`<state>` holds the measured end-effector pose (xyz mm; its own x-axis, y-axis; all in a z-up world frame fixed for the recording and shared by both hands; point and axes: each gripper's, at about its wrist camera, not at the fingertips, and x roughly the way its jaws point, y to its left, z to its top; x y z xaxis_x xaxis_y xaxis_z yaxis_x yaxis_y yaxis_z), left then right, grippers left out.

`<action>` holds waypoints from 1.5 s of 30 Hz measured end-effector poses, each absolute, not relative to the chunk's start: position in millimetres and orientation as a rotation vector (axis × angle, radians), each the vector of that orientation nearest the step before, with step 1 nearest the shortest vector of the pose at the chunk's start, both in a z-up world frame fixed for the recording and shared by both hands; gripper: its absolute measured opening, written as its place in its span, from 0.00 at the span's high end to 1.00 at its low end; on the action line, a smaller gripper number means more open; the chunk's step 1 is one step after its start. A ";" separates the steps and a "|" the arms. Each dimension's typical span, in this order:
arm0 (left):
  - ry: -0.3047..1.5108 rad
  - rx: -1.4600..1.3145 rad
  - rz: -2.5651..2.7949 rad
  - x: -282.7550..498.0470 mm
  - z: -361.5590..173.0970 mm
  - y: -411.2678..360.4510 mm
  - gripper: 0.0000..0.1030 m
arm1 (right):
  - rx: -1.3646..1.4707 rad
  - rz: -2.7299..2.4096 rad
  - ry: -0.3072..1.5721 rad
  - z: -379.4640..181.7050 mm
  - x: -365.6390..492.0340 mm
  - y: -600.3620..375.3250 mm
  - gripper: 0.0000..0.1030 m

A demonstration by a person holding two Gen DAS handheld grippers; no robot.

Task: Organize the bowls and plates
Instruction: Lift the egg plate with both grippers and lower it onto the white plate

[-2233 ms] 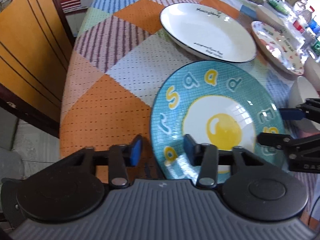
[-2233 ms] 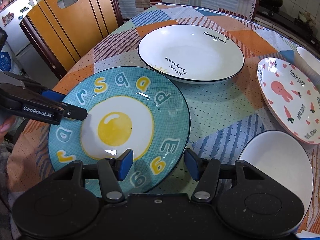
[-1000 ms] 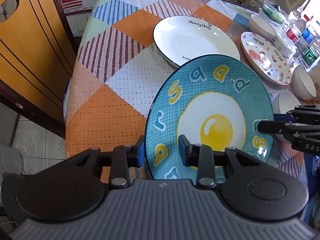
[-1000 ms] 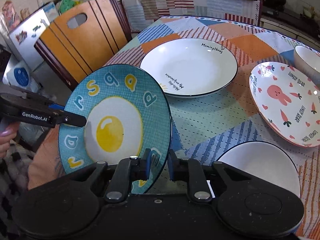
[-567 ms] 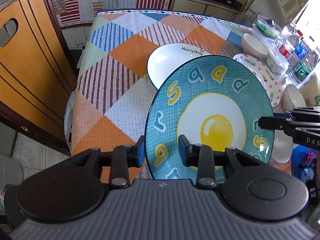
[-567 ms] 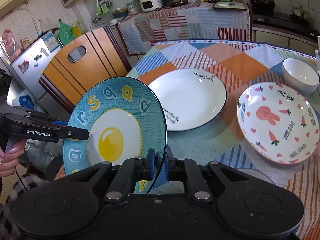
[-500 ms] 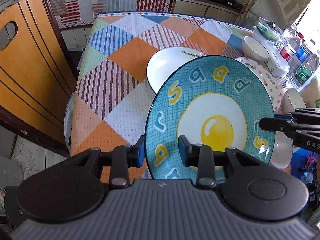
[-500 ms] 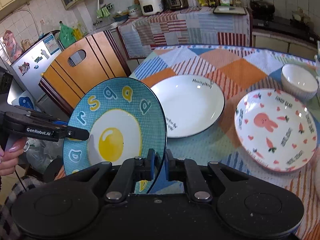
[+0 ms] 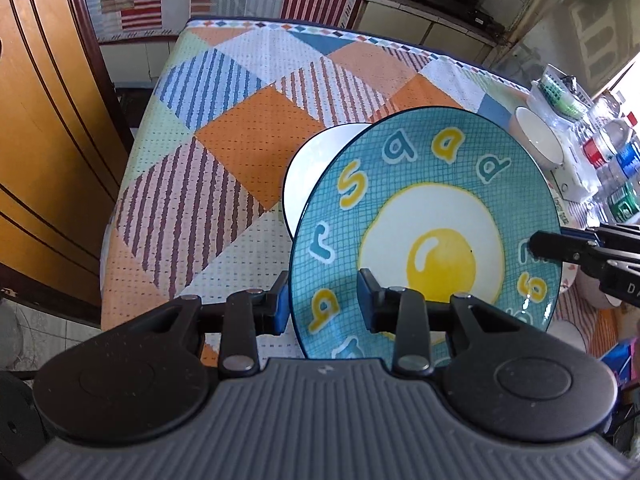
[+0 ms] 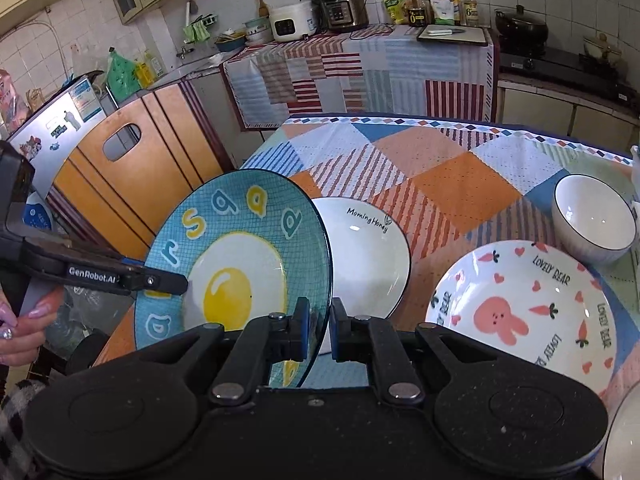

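Both grippers hold the teal egg plate (image 9: 424,200) by opposite rims, tilted, high above the table. My left gripper (image 9: 322,310) is shut on its near rim; in the right wrist view it (image 10: 176,282) comes in from the left. My right gripper (image 10: 319,330) is shut on the plate's (image 10: 236,248) other rim; in the left wrist view it (image 9: 536,244) reaches in from the right. The white "Morning Honey" plate (image 10: 368,256) lies on the table just behind, partly hidden in the left wrist view (image 9: 304,172). The pink rabbit plate (image 10: 520,316) lies to the right.
A white bowl (image 10: 594,218) stands at the far right, and also shows in the left wrist view (image 9: 538,142). Another white dish edge (image 10: 624,436) is at the lower right. Bottles (image 9: 612,168) crowd the table's right side. A wooden chair (image 10: 132,176) stands left of the checked tablecloth (image 9: 224,152).
Both grippers have lifted the egg plate higher and carried it toward the white plate, which it now partly covers. The grip is unchanged.
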<state>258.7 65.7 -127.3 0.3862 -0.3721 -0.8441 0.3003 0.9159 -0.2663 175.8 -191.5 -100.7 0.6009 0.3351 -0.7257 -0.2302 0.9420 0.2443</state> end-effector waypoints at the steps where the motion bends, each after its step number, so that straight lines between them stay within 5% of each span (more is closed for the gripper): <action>1: 1.107 -0.084 -0.427 264.1 -132.6 65.0 0.68 | 0.135 0.329 0.871 -102.8 182.0 -193.5 0.86; 33: 1.233 0.021 -0.350 330.1 -174.0 30.8 0.69 | -0.088 0.229 0.978 -161.8 258.1 -176.2 0.76; 45: 1.199 0.098 -0.317 319.0 -158.2 16.0 0.69 | -0.287 0.193 0.879 -159.7 248.9 -150.2 0.77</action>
<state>319.0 16.0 -158.2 0.3250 -0.1894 -0.9265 0.2928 0.9518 -0.0918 248.9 -150.2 -159.7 0.6242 0.0486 -0.7797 -0.2827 0.9445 -0.1675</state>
